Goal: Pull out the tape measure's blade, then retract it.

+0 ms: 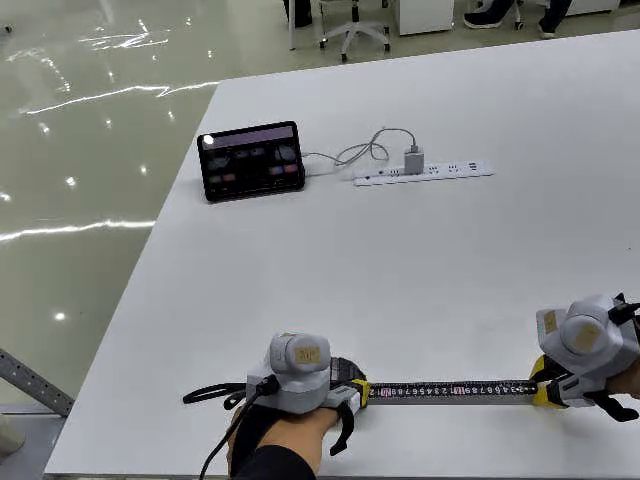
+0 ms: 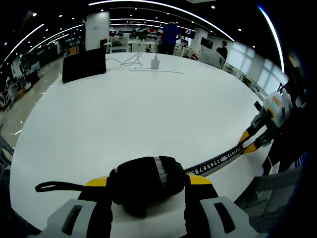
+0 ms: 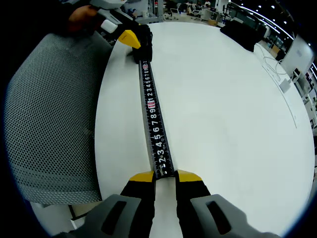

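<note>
Blade axis: the blade point(image 3: 151, 106) lies flat on the white table point(image 1: 420, 260) with its numbers up. Its long axis runs straight from your right gripper's point(image 3: 165, 176) jaws to your left gripper's point(image 2: 148, 180) jaws. In the head view this line runs side to side along the table's near edge.
Blade direction: the lowest numbers sit at the right jaws, and the count climbs toward the left jaws.
Case: the black case point(image 2: 141, 174) of the tape measure sits between your left jaws. Its mouth points at the right gripper.
Strap: a black strap point(image 2: 54, 187) trails on the table from the side of the case away from the blade.
Left jaws: clamped on the case, with a yellow tip on each side.
Right jaws: pinched together on the blade's free end, near the 1 mark.
Left pose: your hand point(image 1: 290, 432) grips from behind at the table edge. The gripper sits low and aims along the blade.
Right pose: held low over the table, aiming back at the left one, so the two grippers face each other.
Count: one tape measure, one blade drawn out, two grippers.
Beyond the jaws: one dark tablet point(image 1: 250, 160), one power strip point(image 1: 425, 172), one charger point(image 1: 414, 160) plugged into it and one cable point(image 1: 350, 152) to the tablet. All are well apart from the blade.
Beside the right jaws: one grey mesh chair point(image 3: 49, 124) past the table edge.
</note>
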